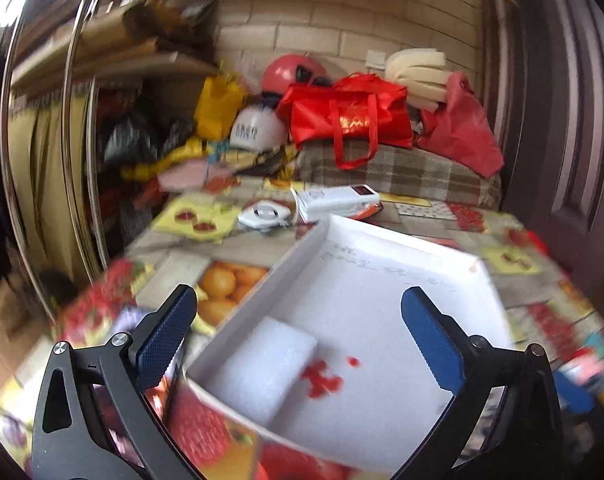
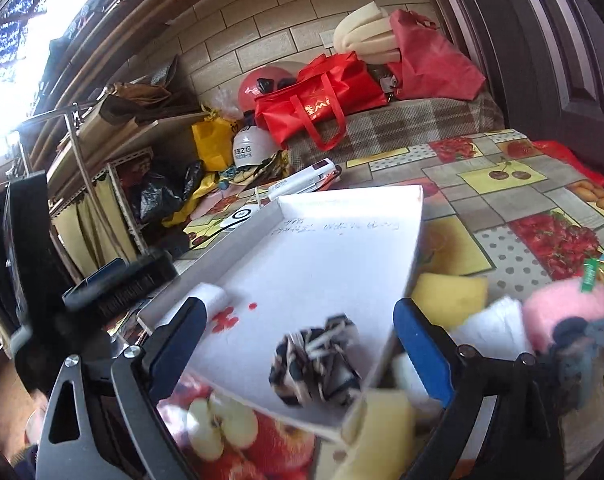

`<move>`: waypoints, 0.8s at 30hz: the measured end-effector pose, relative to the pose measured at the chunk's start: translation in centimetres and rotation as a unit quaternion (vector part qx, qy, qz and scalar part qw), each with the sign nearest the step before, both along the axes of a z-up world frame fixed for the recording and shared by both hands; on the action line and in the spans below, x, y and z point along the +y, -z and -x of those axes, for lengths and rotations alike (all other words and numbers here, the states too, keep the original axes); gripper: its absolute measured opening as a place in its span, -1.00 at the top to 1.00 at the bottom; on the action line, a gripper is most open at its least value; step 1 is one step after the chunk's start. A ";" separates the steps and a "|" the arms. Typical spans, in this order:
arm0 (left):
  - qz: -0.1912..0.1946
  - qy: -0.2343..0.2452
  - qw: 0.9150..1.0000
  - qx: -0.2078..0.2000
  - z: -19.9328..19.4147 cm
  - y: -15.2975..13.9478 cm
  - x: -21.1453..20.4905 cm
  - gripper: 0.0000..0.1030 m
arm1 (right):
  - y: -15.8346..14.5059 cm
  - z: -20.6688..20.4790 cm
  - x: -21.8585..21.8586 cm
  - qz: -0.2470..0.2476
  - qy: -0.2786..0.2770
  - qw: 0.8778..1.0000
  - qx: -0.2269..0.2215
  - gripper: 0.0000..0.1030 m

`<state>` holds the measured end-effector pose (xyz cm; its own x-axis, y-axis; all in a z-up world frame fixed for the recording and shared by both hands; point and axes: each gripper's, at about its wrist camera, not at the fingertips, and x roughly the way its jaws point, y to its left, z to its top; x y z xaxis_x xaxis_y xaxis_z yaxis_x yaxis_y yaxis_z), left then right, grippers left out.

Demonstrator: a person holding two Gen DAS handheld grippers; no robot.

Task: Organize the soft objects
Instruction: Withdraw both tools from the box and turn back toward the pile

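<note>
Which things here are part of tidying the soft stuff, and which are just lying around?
Job: white box, foam block, striped scrunchie, yellow sponge, pink plush.
Lying about: red bag, helmet, stapler.

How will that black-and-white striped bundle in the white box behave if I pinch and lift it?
The striped bundle looks like crumpled fabric, so it will probably squash between the pads and droop rather than hold its shape. It seems light for its size. It lies loose on the white box floor, so a push would likely slide it.
</note>
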<state>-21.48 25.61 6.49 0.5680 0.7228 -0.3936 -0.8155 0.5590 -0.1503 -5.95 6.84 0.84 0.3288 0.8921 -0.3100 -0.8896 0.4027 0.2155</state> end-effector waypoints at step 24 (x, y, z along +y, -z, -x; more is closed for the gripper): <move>0.195 0.554 0.803 -0.103 -4.1 -19.7 -27.2 -0.99 | -1.4 -9.7 -16.3 -0.072 0.213 0.974 -0.002 -0.85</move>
<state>-17.35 -1.61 26.18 0.8593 -0.4264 -0.2825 0.2145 0.8019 -0.5577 3.71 -9.48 2.24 0.6795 0.7086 -0.1904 -0.6492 0.7015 0.2939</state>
